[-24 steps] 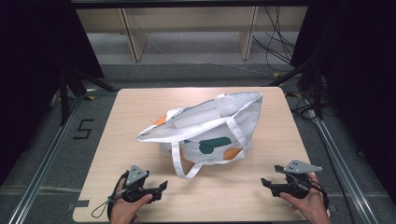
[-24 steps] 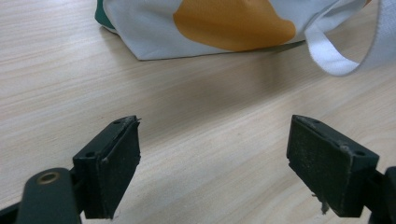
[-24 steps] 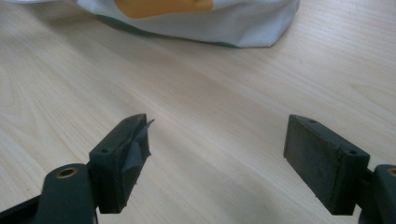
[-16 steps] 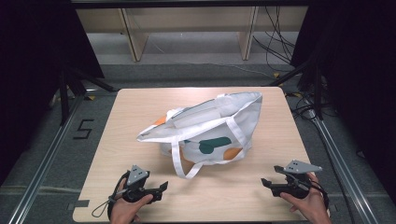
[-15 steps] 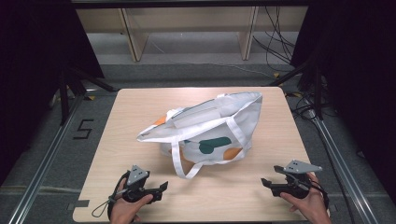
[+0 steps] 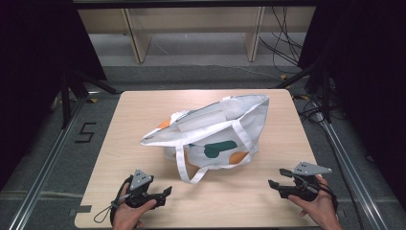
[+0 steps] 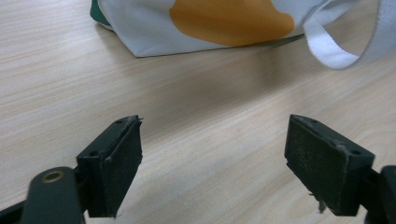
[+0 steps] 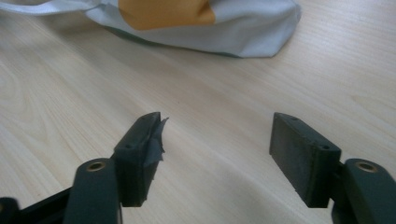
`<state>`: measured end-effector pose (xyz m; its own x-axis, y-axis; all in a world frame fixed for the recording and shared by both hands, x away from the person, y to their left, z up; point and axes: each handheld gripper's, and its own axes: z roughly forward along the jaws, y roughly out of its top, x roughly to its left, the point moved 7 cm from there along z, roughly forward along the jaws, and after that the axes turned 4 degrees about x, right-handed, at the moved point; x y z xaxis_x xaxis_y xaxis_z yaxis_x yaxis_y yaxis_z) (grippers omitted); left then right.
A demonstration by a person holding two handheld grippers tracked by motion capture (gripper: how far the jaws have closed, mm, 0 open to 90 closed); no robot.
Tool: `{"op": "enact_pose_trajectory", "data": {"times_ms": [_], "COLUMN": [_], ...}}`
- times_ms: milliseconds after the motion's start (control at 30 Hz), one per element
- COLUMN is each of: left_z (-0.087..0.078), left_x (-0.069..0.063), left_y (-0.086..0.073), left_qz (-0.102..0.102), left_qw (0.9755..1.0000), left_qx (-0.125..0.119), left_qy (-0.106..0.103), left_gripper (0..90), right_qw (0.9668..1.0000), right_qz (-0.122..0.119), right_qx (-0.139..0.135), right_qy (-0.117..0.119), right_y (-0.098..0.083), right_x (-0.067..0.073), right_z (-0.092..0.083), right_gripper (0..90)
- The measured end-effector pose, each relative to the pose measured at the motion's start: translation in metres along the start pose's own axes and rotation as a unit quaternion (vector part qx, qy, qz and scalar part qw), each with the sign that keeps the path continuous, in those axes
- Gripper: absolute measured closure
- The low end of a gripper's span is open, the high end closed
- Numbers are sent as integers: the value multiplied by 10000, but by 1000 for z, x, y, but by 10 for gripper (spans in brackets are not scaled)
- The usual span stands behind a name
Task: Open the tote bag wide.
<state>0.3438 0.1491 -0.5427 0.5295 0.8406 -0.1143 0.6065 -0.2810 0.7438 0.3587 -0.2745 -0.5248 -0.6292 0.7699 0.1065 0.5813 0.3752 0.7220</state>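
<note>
Tote bag [image 6: 215, 132] lying mid-table, long axis slanting; loose strap [image 6: 184, 167] nearer left tongs [image 6: 165, 192] than right tongs [image 6: 272, 184]. Both released, grasping nothing.

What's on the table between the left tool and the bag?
Nothing, just bare wood. In the left gripper view the table lies bare from the open left tool up to the bag.

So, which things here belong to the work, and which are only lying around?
Belong to the work:
- white tote bag, lying on the table
- its strap loop
- left gripper, open
- right gripper, open

Only lying around:
- cables on the floor
- wooden shelf behind
</note>
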Motion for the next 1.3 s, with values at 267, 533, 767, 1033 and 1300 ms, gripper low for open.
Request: {"op": "enact_pose_trajectory", "data": {"times_ms": [267, 533, 767, 1033, 1300], "left_z": [-1, -9, -18, -33, -36], "left_x": [-4, -8, -6, -5, -1], "left_y": [2, 6, 27, 61, 103], "left_qz": [-483, 44, 21, 191, 332], "left_qw": [9984, 9993, 9981, 9962, 9943], "left_qx": [-106, -152, -406, -620, -719], "left_qy": [-277, -351, -460, -578, -713], "left_gripper": [332, 757, 883, 894, 894], "right_qw": [10000, 9993, 9955, 9892, 9818], "right_qz": [-40, -294, -821, -1273, -1641], "right_qx": [-37, -227, -433, -659, -929], "right_qy": [59, 104, 196, 314, 232], "right_y": [10, 23, 48, 106, 162], "right_x": [2, 2, 0, 14, 22], "right_z": [-2, -10, -16, -27, -39], "right_gripper": [423, 620, 865, 900, 900]}}
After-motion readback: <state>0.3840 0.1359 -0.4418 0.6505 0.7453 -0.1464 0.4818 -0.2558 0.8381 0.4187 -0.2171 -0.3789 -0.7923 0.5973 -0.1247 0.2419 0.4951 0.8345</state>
